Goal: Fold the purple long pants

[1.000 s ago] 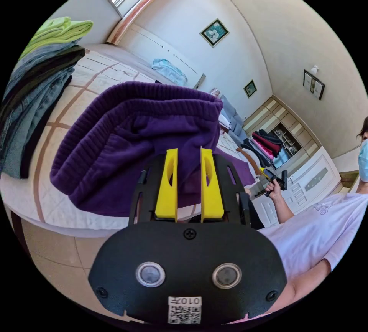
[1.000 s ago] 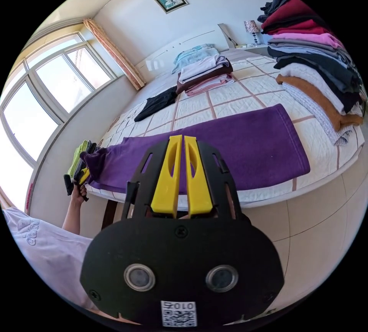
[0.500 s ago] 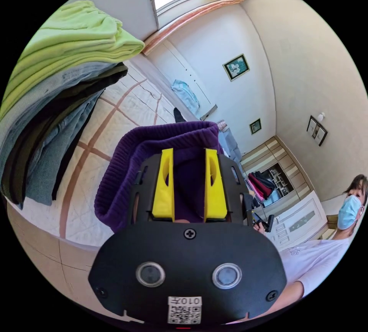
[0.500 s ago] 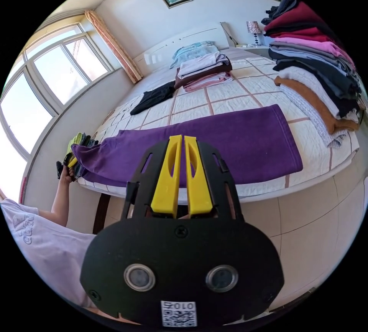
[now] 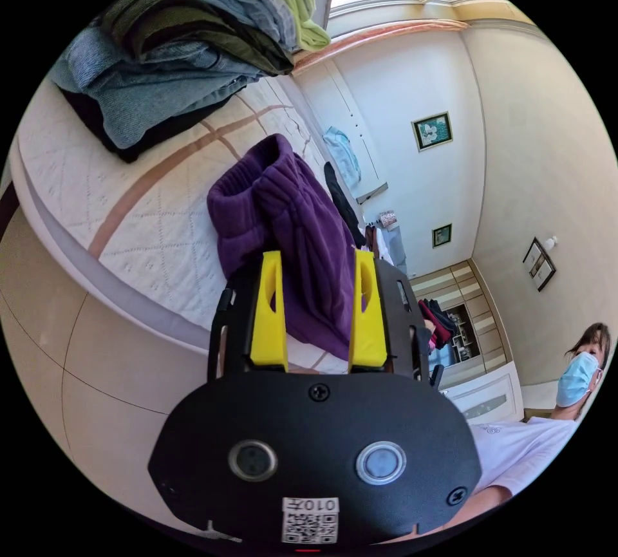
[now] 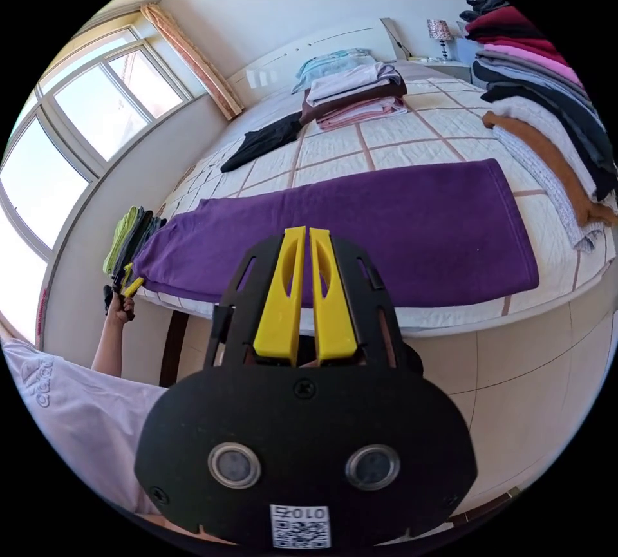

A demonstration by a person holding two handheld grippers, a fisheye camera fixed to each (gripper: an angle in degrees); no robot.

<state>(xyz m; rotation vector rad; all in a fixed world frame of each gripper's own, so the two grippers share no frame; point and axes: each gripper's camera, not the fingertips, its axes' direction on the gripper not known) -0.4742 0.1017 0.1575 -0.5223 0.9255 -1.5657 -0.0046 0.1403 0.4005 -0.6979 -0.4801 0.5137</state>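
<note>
Right gripper view — purple pants (image 6: pixel 360 222) flat on bed (image 6: pixel 412 132).

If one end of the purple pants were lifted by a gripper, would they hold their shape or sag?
Likely sag: the purple pants lie flat along the bed, and the bunched end slumps in soft folds. The thick, fleecy cloth probably grips well rather than slipping. They look fairly heavy for pants.

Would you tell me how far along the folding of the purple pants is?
Early. The purple pants lie laid out lengthwise along the edge of the bed, apparently halved leg on leg. The left gripper is open around their bunched end; the right gripper is shut, holding nothing. The crosswise folds remain.
</note>
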